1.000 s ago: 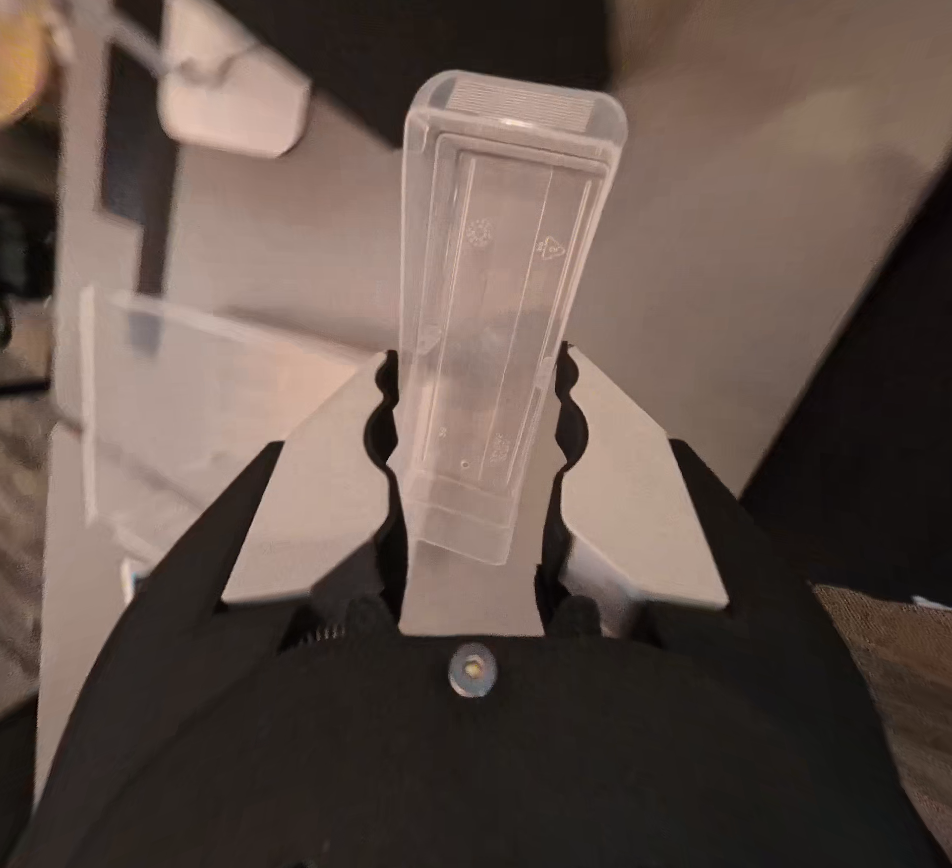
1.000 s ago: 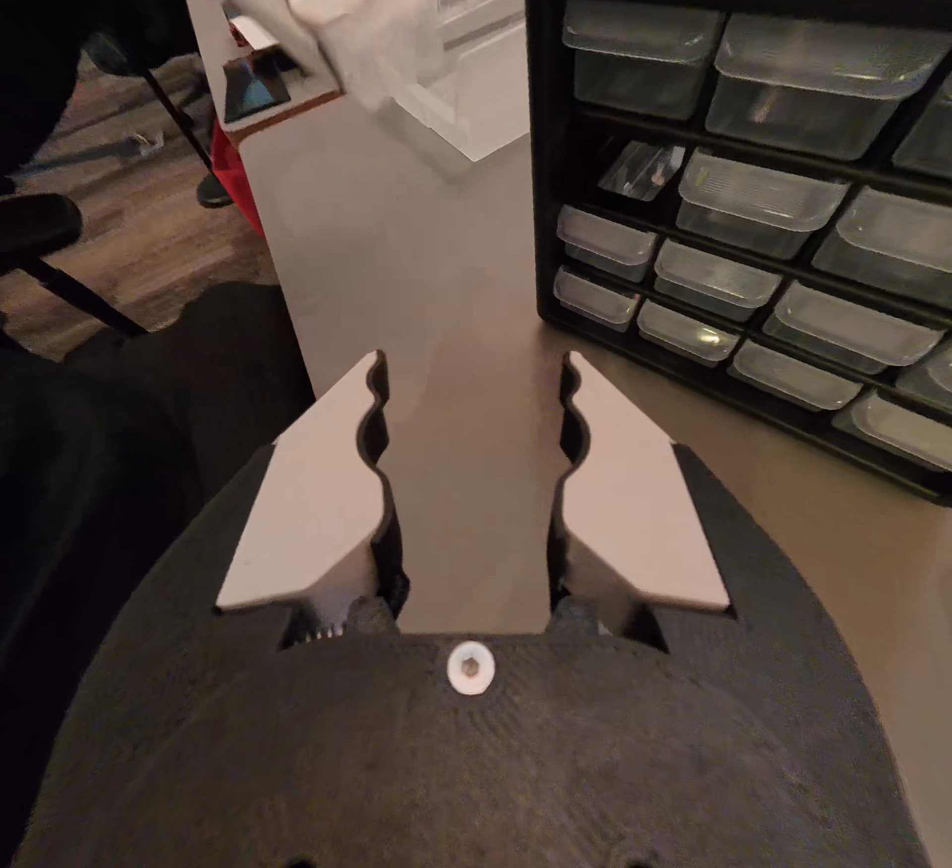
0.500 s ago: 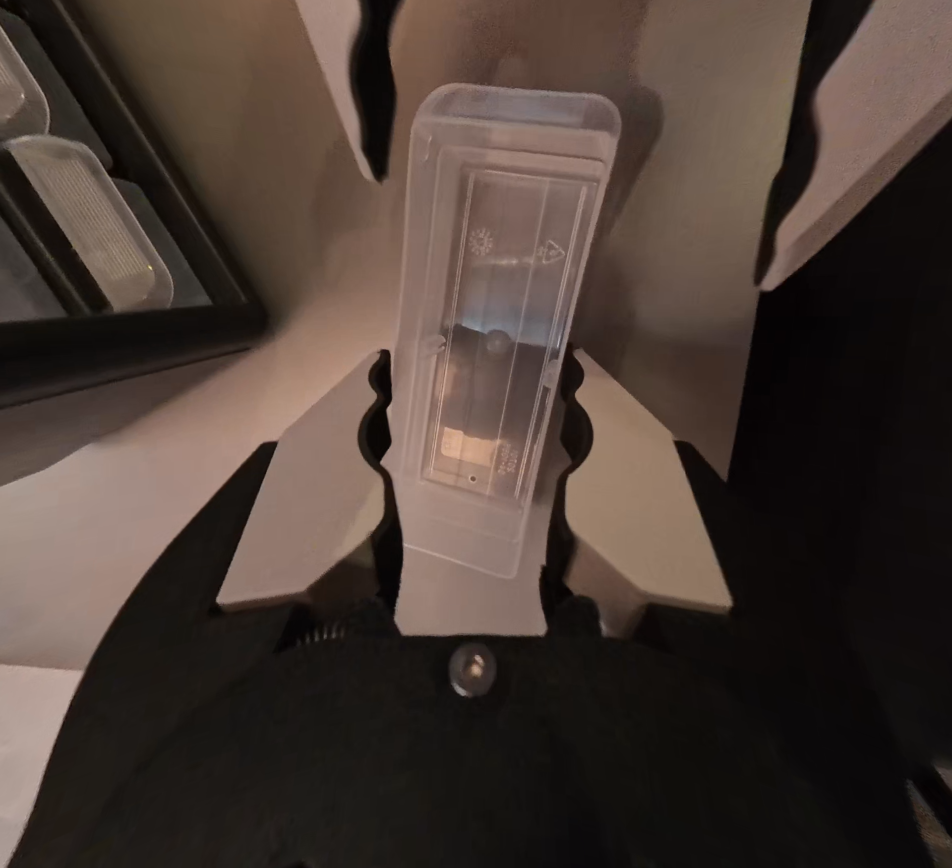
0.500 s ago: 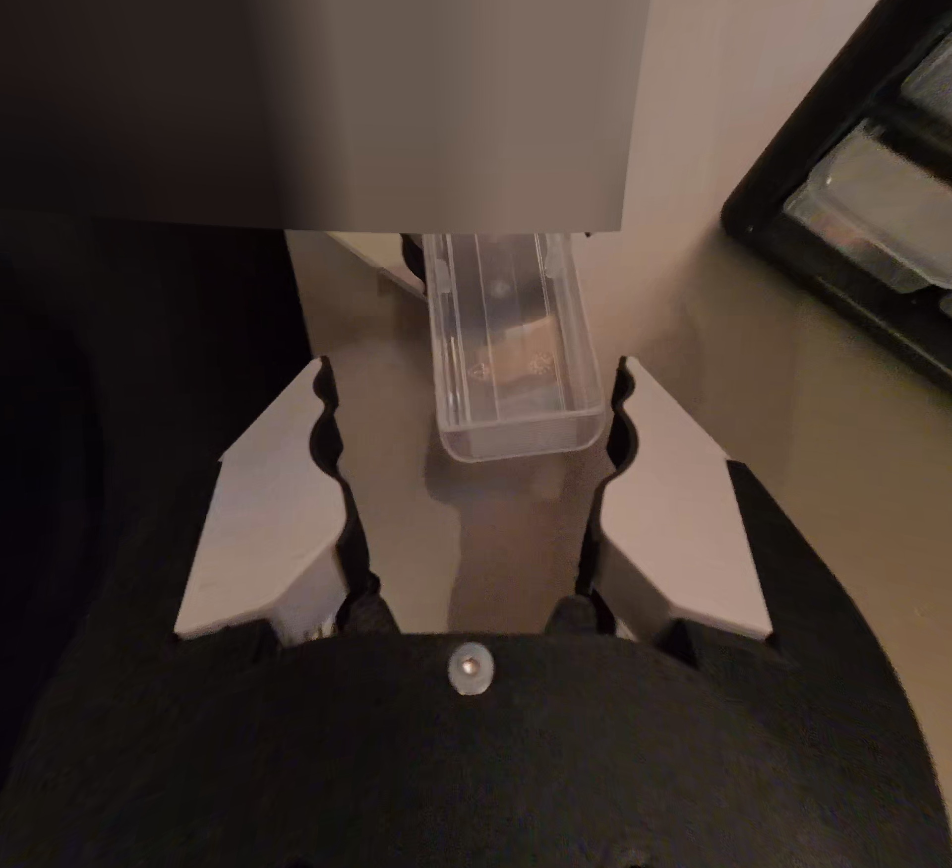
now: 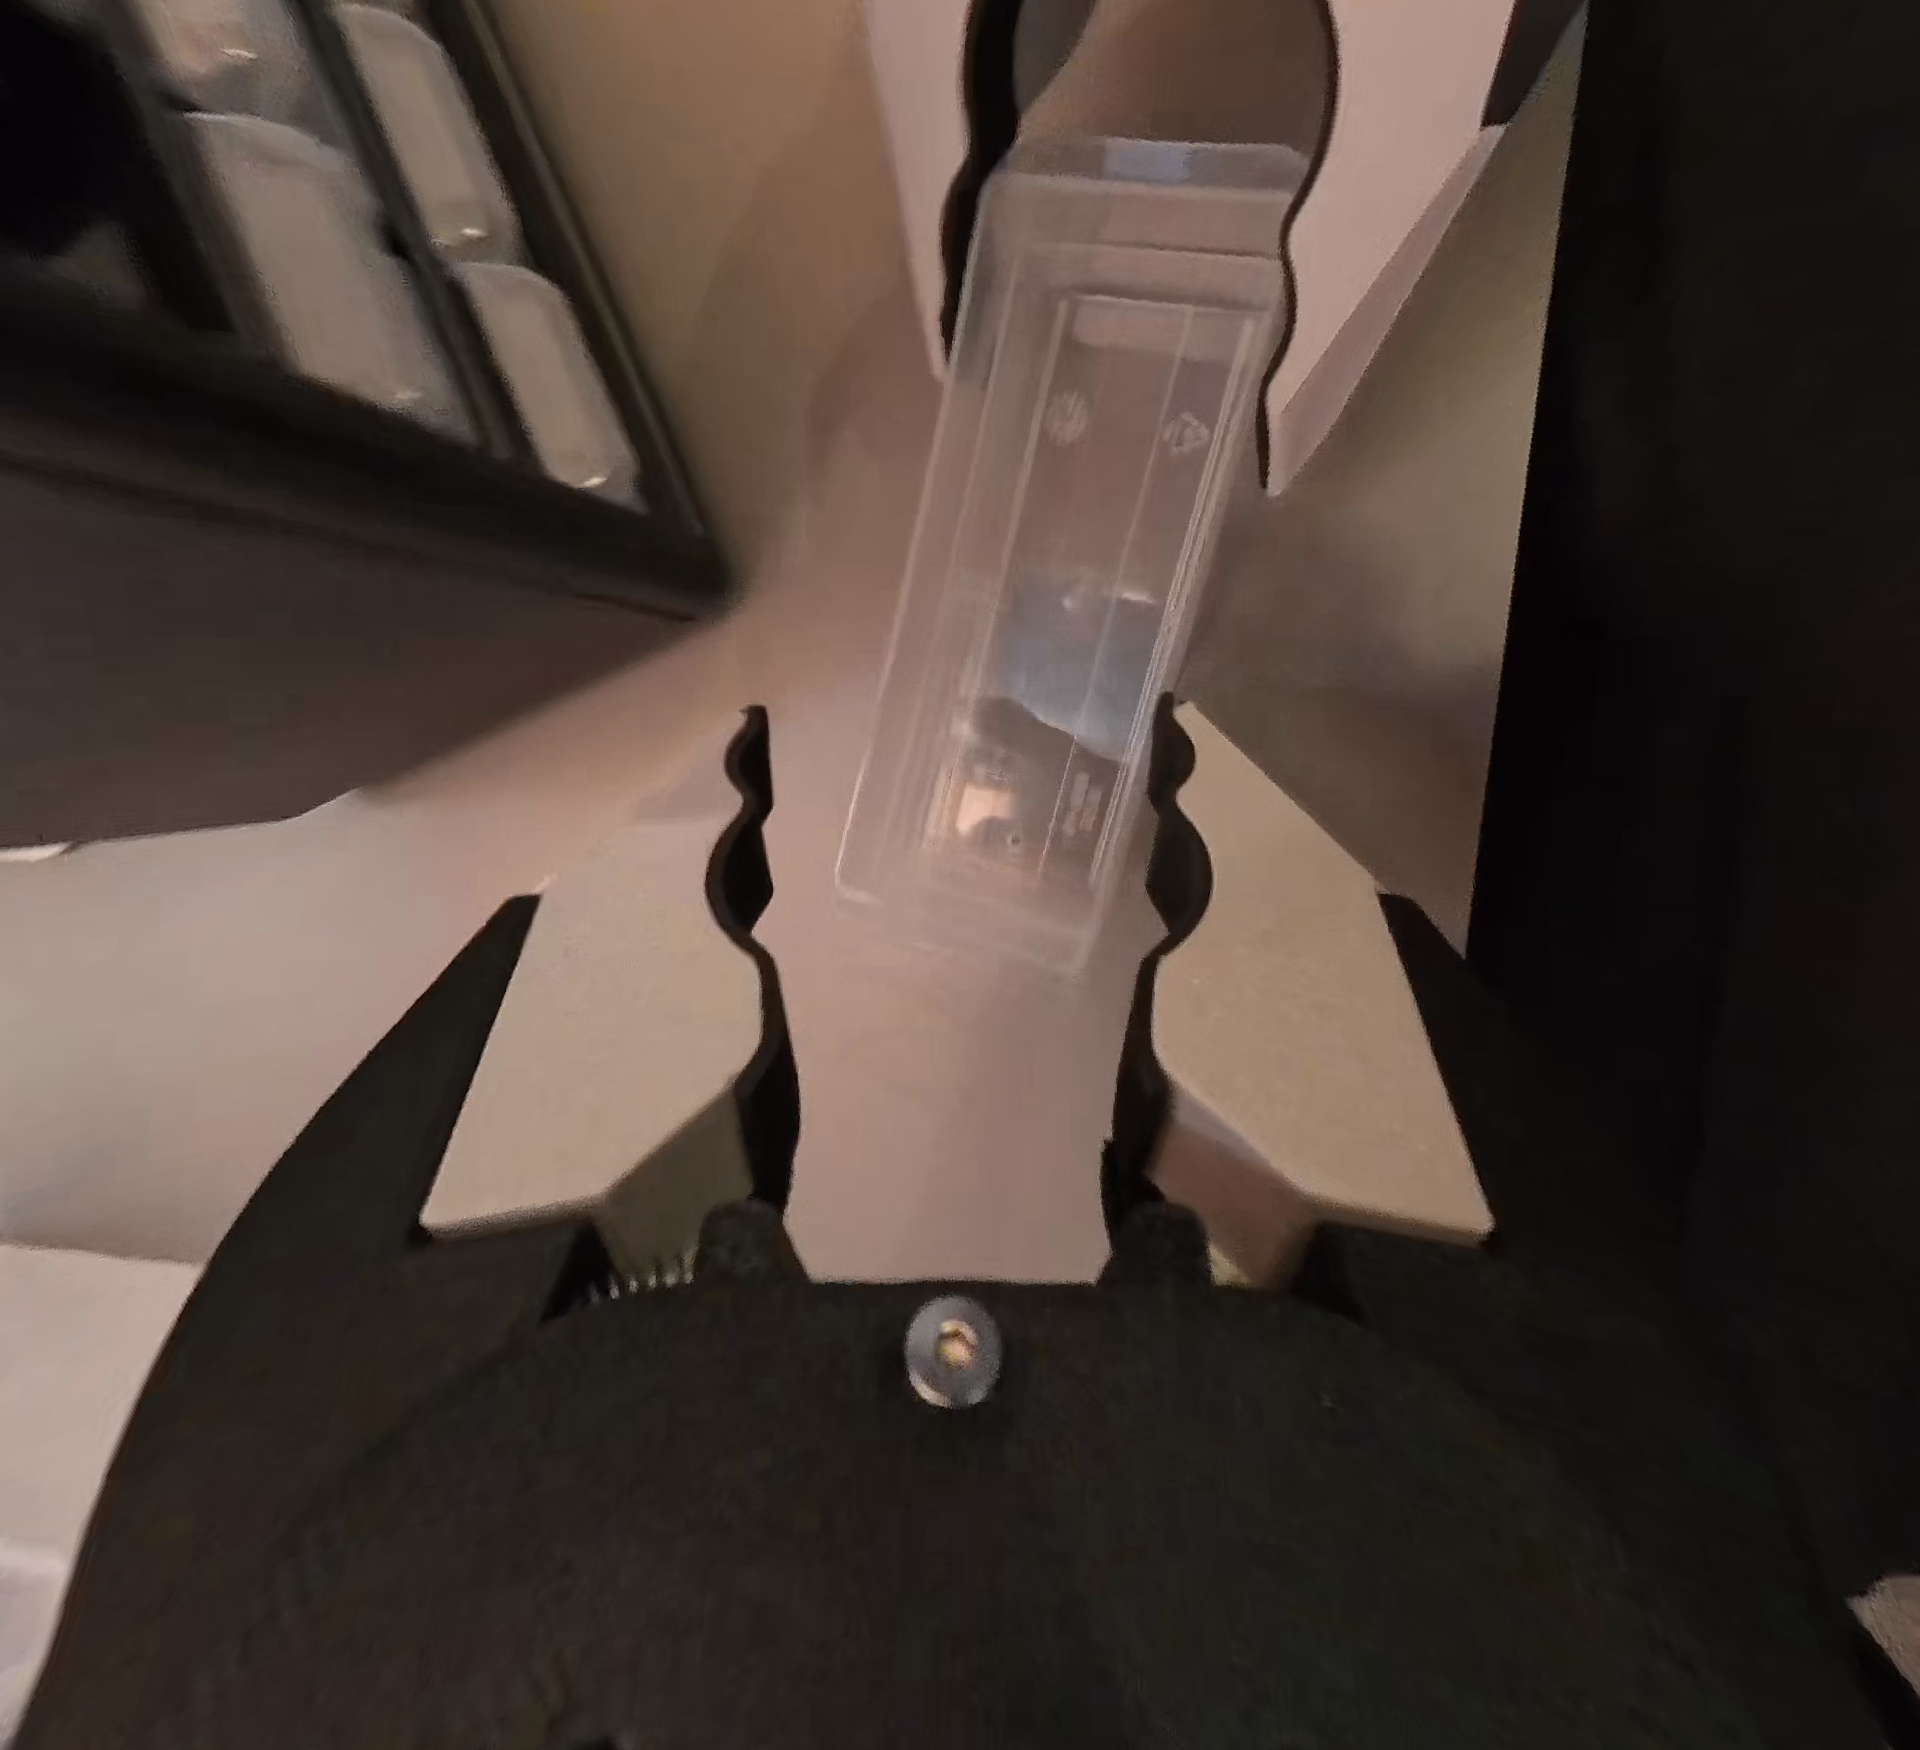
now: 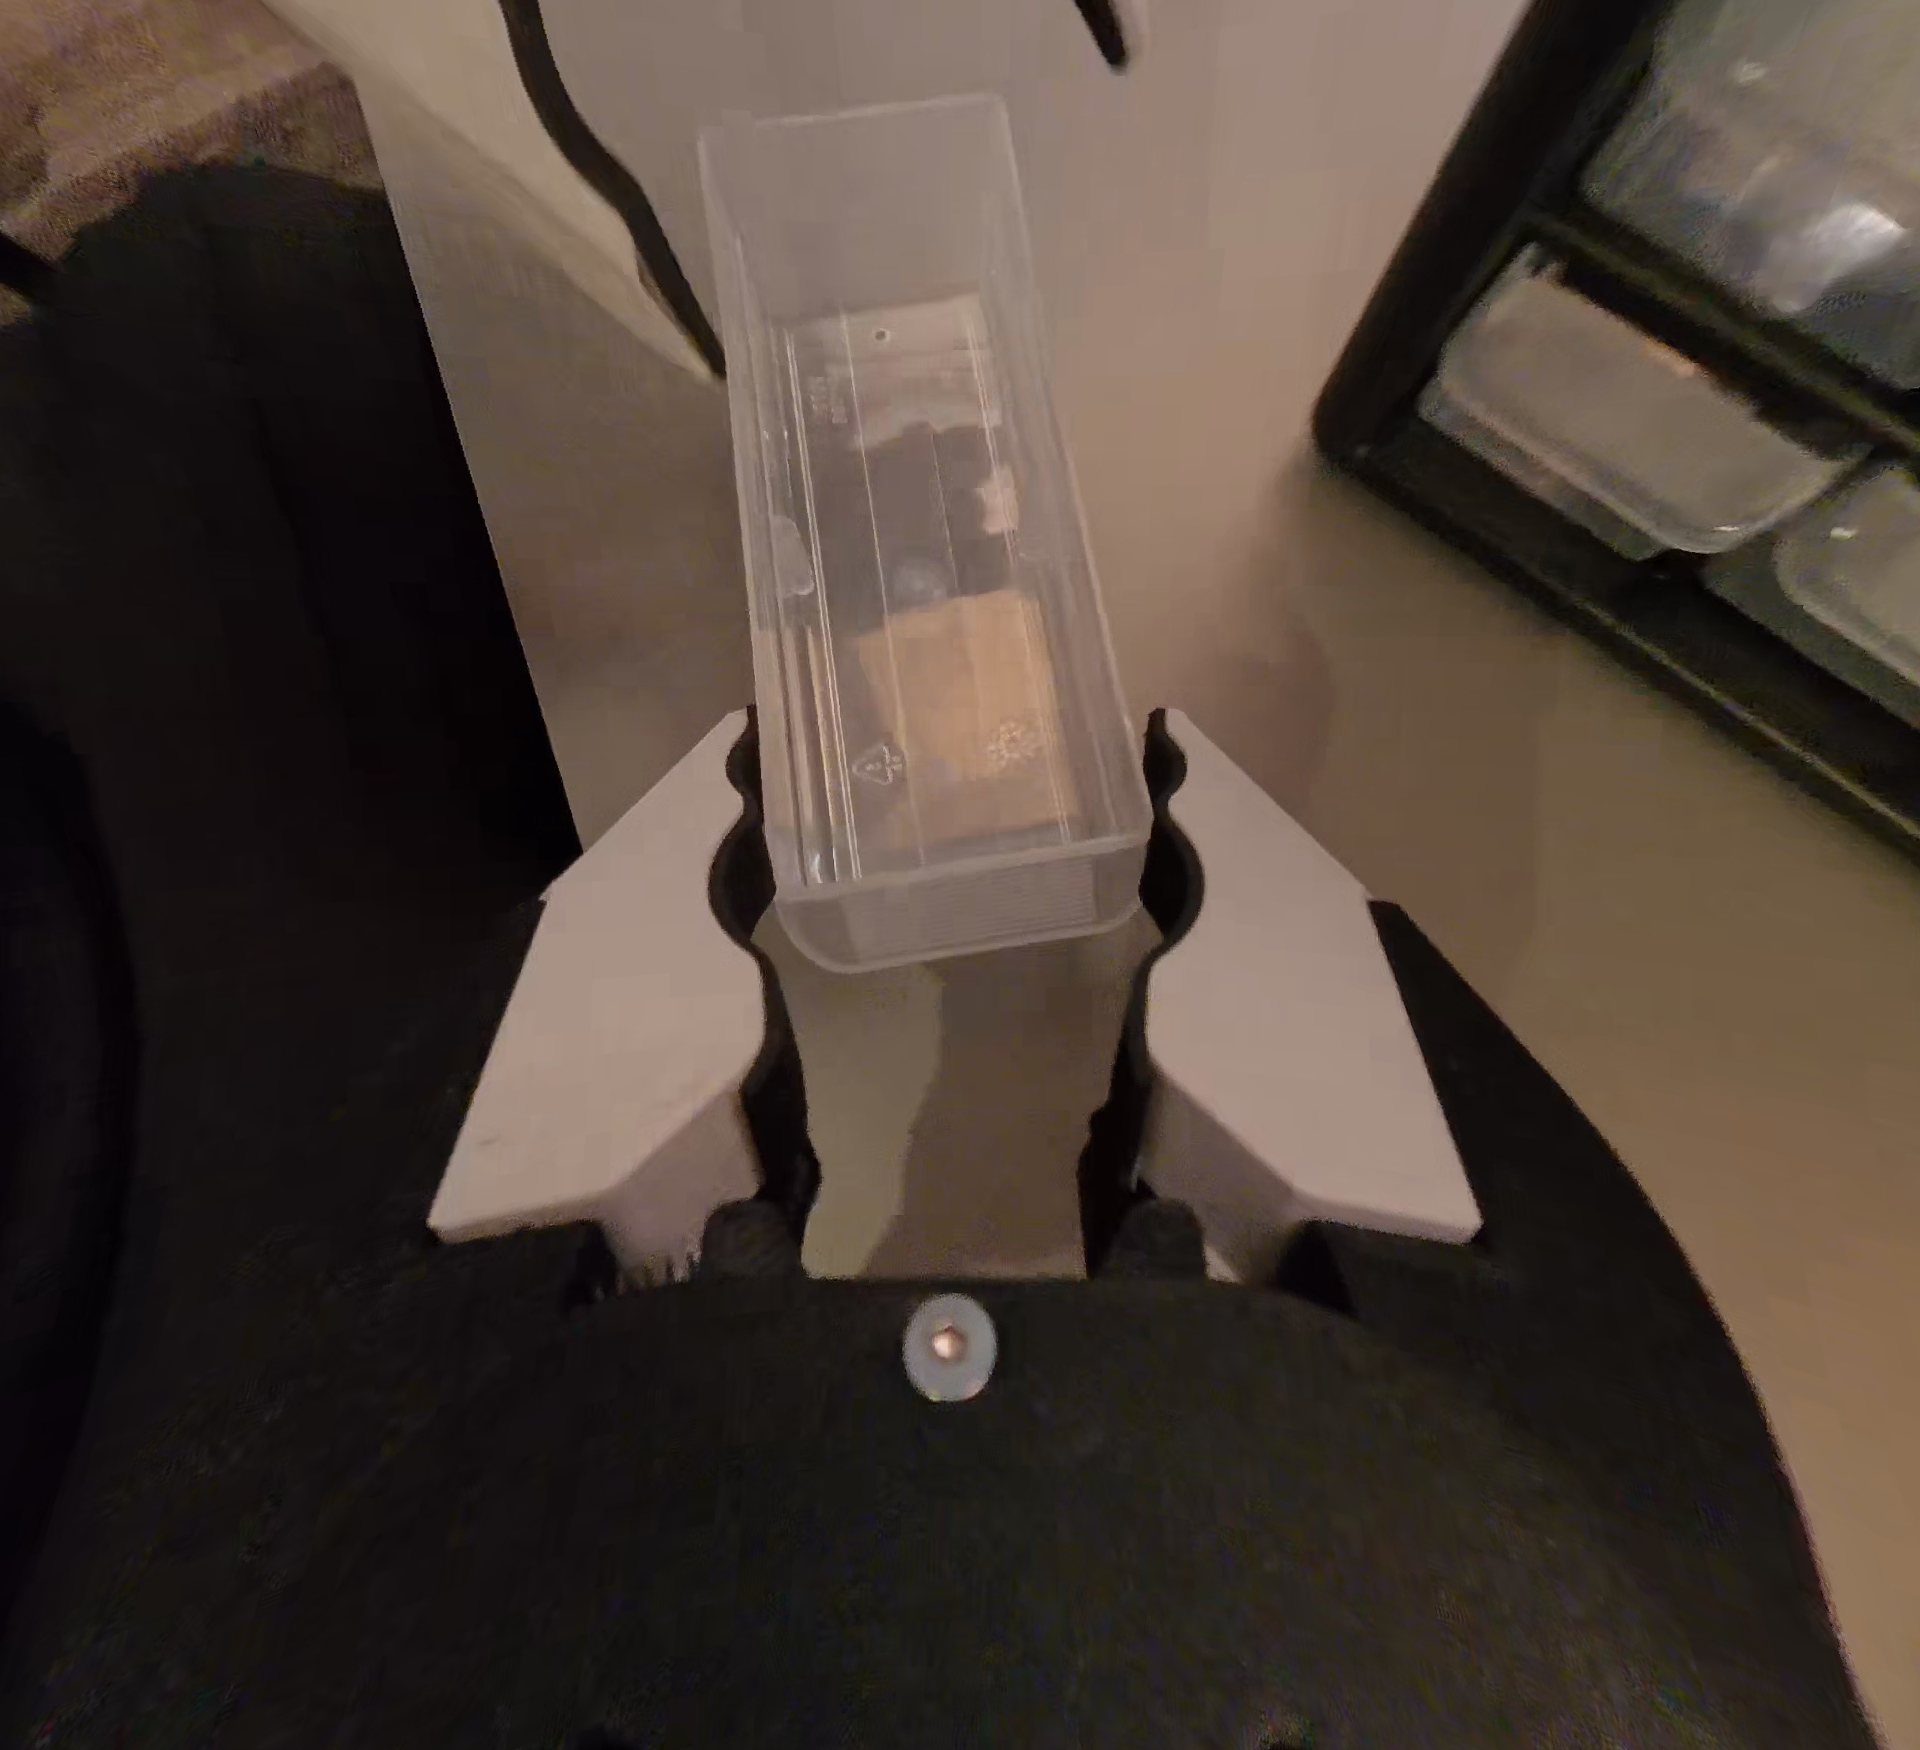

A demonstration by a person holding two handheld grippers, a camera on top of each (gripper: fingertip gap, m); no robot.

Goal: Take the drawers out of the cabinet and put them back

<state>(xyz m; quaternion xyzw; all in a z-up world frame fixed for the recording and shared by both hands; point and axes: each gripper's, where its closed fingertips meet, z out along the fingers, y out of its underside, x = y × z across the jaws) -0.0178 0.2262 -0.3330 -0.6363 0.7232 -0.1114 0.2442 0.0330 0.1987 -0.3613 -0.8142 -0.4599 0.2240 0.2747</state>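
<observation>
A clear plastic drawer (image 5: 1070, 557) hangs over the beige table, held lengthwise between my two grippers, which face each other. My left gripper (image 5: 958, 713) is open; the drawer's rear end lies between its fingers against the right one, with a gap on the left. My right gripper (image 6: 951, 713) is shut on the drawer's (image 6: 914, 557) front end, with both fingers against its sides. The right gripper also shows in the left wrist view (image 5: 1107, 401), around the drawer's far end. The left gripper shows in the right wrist view (image 6: 914, 214), spread wide. The black cabinet (image 6: 1662, 412) with clear drawers stands beside it.
The cabinet (image 5: 312, 412) stands on the beige table (image 5: 208, 973), close to the drawer. The table edge runs along a dark mass (image 6: 260, 557) on the other side, with wood floor (image 6: 125, 38) beyond.
My left gripper swung the drawer from beside the cabinet toward my right gripper, then opened. My right gripper moved onto the drawer's front end and shut on it. The drawer now sits slightly tilted.
</observation>
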